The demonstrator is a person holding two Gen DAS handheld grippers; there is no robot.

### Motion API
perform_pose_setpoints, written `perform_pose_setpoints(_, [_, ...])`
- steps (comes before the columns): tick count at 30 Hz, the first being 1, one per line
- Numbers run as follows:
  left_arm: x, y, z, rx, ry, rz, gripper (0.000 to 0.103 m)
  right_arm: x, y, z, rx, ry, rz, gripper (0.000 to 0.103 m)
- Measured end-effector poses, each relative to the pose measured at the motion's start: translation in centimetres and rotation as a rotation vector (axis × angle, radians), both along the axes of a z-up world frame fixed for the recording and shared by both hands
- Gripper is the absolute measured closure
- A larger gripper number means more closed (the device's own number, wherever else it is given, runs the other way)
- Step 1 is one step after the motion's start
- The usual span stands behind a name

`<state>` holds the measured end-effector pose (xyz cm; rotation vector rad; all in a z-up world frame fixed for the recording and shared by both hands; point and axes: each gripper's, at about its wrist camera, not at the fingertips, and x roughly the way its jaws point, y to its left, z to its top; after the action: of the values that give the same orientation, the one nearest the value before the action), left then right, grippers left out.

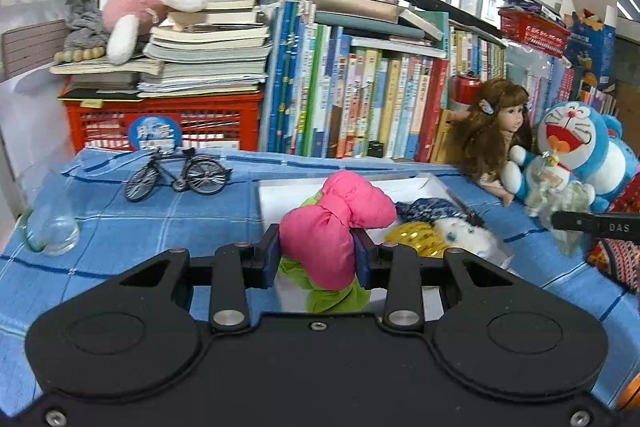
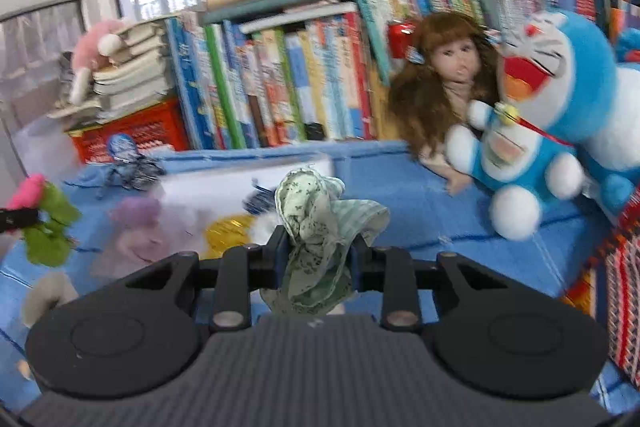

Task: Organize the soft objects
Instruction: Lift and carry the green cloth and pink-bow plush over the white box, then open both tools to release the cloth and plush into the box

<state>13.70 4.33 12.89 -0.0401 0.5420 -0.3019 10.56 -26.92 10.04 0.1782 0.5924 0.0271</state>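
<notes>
Here, the left wrist view is sharp and shows a little toy bicycle (image 1: 178, 173) on the blue worktop (image 1: 160, 219), which the other view blurs. The left gripper (image 1: 316, 255) is clamped on a pink and green soft toy (image 1: 332, 223), held up in front of a white box (image 1: 420, 185) with more soft things inside. The right wrist view shows a doll (image 2: 448, 79) and a blue cat plush (image 2: 560, 99) up close. The right gripper (image 2: 316, 259) squeezes a pale green cloth (image 2: 320, 227), which sticks up between its fingers, near the white box (image 2: 224, 183).
</notes>
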Motion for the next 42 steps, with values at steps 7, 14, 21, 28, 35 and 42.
perform_pose_setpoints(7, [3.0, -1.4, 1.4, -0.033, 0.039, -0.033, 0.069, 3.3, 3.9, 2.2, -0.010, 0.021, 0.110, 0.067])
perform_pose_setpoints(14, [7.4, -1.7, 1.9, -0.125, 0.087, -0.014, 0.069, 6.1, 8.6, 1.7, -0.051, 0.090, 0.213, 0.067])
perform_pose_setpoints(21, [12.4, -2.0, 0.9, -0.117, 0.125, 0.019, 0.069, 9.5, 11.8, 0.2, -0.083, 0.196, 0.252, 0.066])
perform_pose_setpoints(28, [16.8, -2.7, -1.4, -0.074, 0.182, 0.018, 0.069, 12.8, 12.9, -1.6, -0.075, 0.301, 0.247, 0.066])
perform_pose_setpoints(35, [19.0, -3.6, -3.7, -0.050, 0.227, 0.016, 0.068, 14.4, 13.9, -3.4, -0.085, 0.354, 0.253, 0.065])
perform_pose_setpoints(42, [19.6, -3.6, -4.5, -0.057, 0.231, 0.001, 0.055, 15.3, 14.2, -4.7, -0.086, 0.393, 0.243, 0.059])
